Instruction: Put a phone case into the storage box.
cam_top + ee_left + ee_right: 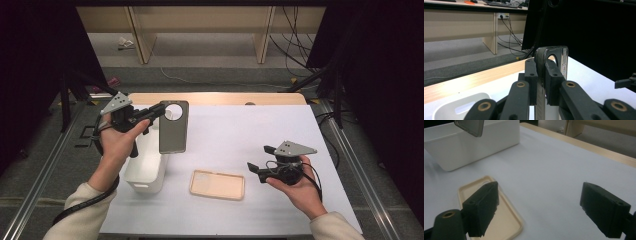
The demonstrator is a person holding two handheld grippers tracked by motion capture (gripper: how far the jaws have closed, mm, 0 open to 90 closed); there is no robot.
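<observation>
Grey translucent phone case (pixel 173 127) clamped in left gripper (pixel 159 111), lifted beside white plastic bin (pixel 146 170); beige phone case (pixel 217 184) near bin, not yet gripped; right gripper (pixel 260 162) jaws apart.

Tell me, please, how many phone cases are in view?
2: a grey phone case held above the white bin by the left gripper, and a beige phone case flat on the table.

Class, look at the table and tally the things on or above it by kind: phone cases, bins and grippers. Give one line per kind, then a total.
Phone cases: 2, a dark phone case held up in the left gripper and a beige phone case lying flat on the table.
Bins: 1, the white bin.
Grippers: 2, left and the right gripper.
Total: 5
</observation>
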